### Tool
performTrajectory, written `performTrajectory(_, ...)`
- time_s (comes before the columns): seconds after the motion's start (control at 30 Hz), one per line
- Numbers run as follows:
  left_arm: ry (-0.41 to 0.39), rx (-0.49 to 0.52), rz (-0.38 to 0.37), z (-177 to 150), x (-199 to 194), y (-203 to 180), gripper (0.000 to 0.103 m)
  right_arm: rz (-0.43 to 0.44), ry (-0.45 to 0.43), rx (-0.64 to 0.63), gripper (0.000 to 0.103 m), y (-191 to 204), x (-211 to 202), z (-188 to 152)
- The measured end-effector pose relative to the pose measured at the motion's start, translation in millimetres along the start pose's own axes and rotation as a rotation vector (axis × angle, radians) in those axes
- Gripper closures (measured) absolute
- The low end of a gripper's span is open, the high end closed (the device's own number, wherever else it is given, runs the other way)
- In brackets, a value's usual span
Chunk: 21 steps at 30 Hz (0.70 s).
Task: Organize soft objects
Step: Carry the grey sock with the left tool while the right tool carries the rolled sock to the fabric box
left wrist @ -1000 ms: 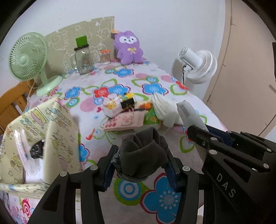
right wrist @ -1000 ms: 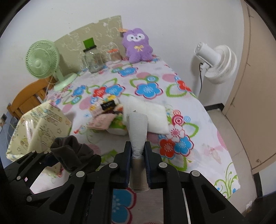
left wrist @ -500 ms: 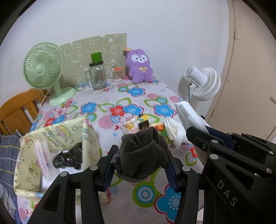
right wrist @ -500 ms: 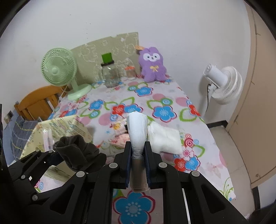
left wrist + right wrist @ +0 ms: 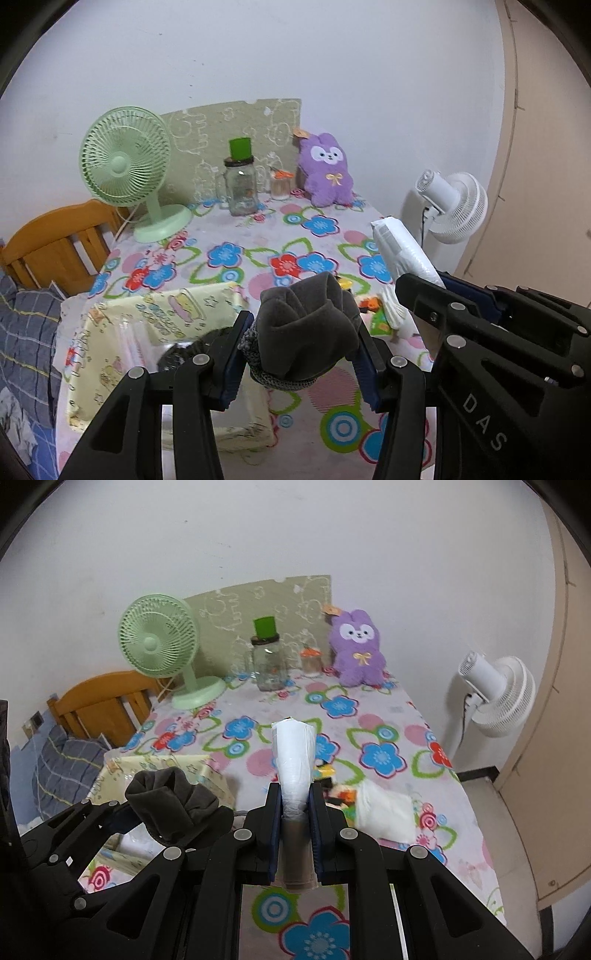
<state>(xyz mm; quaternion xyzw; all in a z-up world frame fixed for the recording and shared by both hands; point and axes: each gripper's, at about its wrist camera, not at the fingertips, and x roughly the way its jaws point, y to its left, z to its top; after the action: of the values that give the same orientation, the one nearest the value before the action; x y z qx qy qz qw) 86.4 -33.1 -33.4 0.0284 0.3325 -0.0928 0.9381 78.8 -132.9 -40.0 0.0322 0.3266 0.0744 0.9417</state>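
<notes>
My left gripper is shut on a rolled dark grey sock, held above the near part of the table; the sock also shows in the right wrist view. My right gripper is shut on a white plastic-wrapped soft pack, which also shows in the left wrist view. A yellow cartoon-print fabric box stands at the near left with a dark item inside. A white folded cloth lies on the table right of the pack. A purple plush sits at the back.
A floral tablecloth covers the table. A green desk fan, a glass jar with a green lid and a small jar stand at the back. Small colourful items lie mid-table. A white floor fan stands right; a wooden chair left.
Both grippers have pulled back and risen from the table with their loads still held. The box and the mid-table items now look farther away and lower.
</notes>
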Motion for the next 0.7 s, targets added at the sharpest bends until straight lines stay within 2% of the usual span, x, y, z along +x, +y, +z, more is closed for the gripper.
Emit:
performTrajectory(0.23,-0.010,-0.020,0.042,3,-5,22,0.051,0.046,-0.012,-0.027,0.086,24,4,9)
performTrajectory(0.7,0.013,-0.061,0.112,-3,2,67,0.050,0.111,0.027,-0.079,0.086,72,30,17)
